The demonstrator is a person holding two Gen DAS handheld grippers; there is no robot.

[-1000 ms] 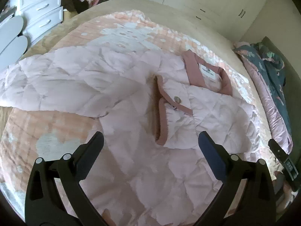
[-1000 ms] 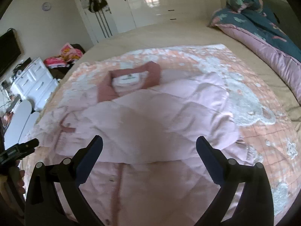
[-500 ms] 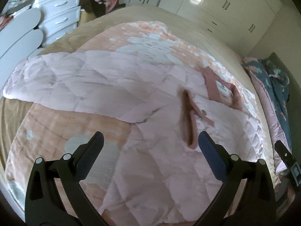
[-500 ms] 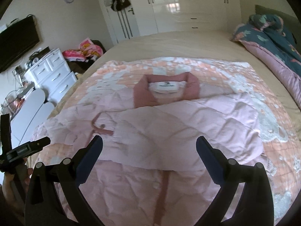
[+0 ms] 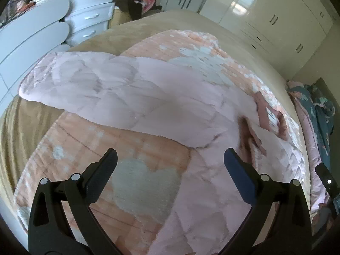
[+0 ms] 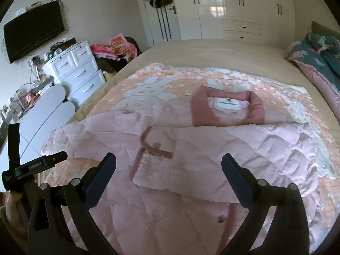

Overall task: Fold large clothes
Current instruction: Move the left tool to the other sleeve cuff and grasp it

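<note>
A pale pink quilted jacket [image 6: 212,148] with dark pink trim lies on the bed. Its right sleeve is folded across the chest, cuff [image 6: 153,148] at the middle. The collar [image 6: 229,108] with a white label faces the far side. The left sleeve [image 5: 106,89] stretches out flat toward the bed's left edge. My left gripper [image 5: 170,163] is open and empty above the blanket below that sleeve. My right gripper [image 6: 169,165] is open and empty above the jacket's body, near the folded cuff. The left gripper's body also shows in the right wrist view [image 6: 31,165].
A peach and white patterned blanket [image 5: 138,180] lies under the jacket on a beige bed [image 6: 212,51]. White drawers [image 6: 78,74] stand left of the bed. A dark floral duvet [image 6: 318,57] is piled at the right. White wardrobes line the far wall.
Both grippers have pulled back and up from the jacket. The left one has swung left, toward the outstretched sleeve. The right one now looks over the whole jacket. Both stayed open.
</note>
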